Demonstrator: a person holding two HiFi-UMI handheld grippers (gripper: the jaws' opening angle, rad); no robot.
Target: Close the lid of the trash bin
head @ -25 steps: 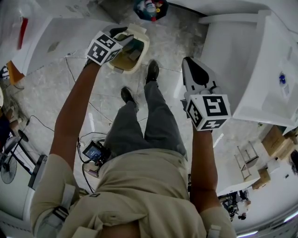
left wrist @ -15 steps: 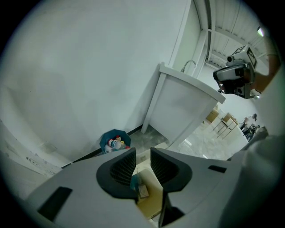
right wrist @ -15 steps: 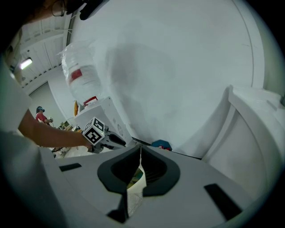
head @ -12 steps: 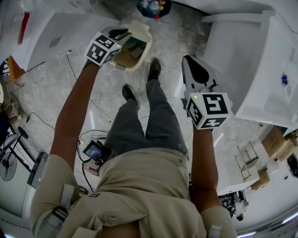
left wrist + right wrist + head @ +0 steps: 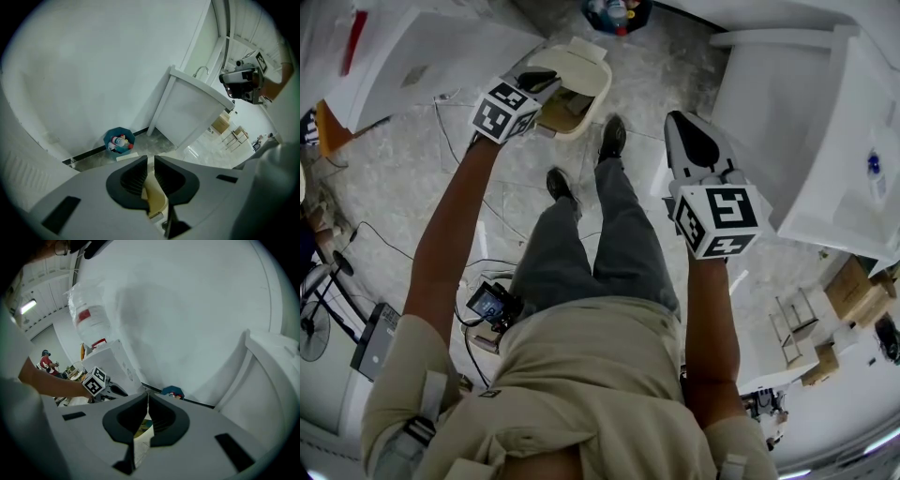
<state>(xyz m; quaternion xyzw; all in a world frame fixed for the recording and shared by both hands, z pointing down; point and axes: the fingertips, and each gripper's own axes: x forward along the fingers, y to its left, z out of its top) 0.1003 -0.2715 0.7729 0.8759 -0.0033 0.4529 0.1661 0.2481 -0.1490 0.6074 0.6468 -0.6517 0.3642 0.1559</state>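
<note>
The left gripper (image 5: 536,82) had just closed on the lid (image 5: 579,67) at eleven o'clock, to swing it shut over the bin (image 5: 584,120). The right gripper (image 5: 685,127), closed and empty, hung at one.

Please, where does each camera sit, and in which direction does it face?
Head view: on the head, facing steeply down at the floor and bin; shows trunk, arms, legs, left tongs and right tongs.
Left gripper view: on the left tongs, facing the wall and cabinet along jaws that have just been closing on the lid; shows the far right hand.
Right gripper view: on the right tongs, jaws together and empty, facing the wall; shows the left arm.
Shared: both gripper views see the blue tub.
</note>
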